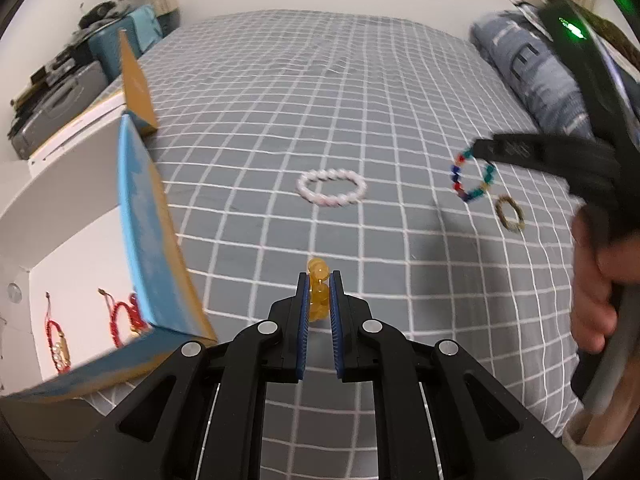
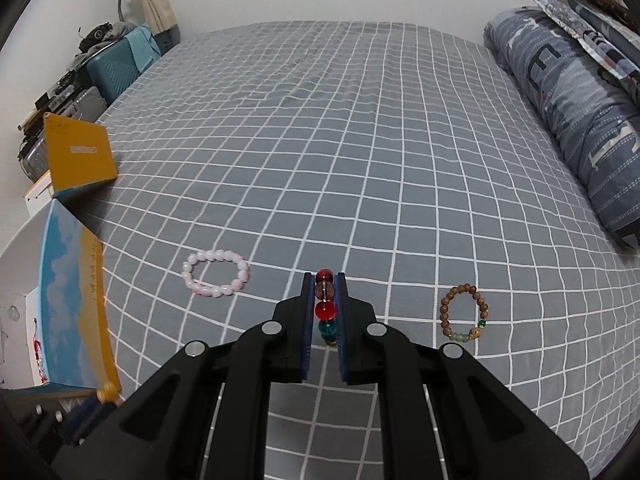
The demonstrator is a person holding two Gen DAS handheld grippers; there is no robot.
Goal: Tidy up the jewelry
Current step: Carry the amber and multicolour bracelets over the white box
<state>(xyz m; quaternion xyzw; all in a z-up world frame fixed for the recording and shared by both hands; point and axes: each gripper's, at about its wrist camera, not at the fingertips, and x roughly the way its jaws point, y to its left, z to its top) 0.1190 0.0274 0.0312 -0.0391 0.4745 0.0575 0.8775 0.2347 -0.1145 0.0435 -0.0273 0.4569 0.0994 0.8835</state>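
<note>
Left gripper (image 1: pixel 319 300) is clamped on a yellow bracelet (image 1: pixel 318 276), held above the bed (image 1: pixel 360 80). Just to its left stands the open box (image 1: pixel 140 220), its white interior already holding red bracelets (image 1: pixel 124 316); the left gripper is the nearer one, so its load likely goes in first, leftward over the blue wall. A pink bracelet (image 2: pixel 216 274) lies flat on the bed ahead, between the two grippers. Right gripper (image 2: pixel 325 308) is clamped on a multicolour bracelet (image 2: pixel 325 310), lifted clear. A wooden bracelet (image 2: pixel 464 314) lies to its right, untouched.
</note>
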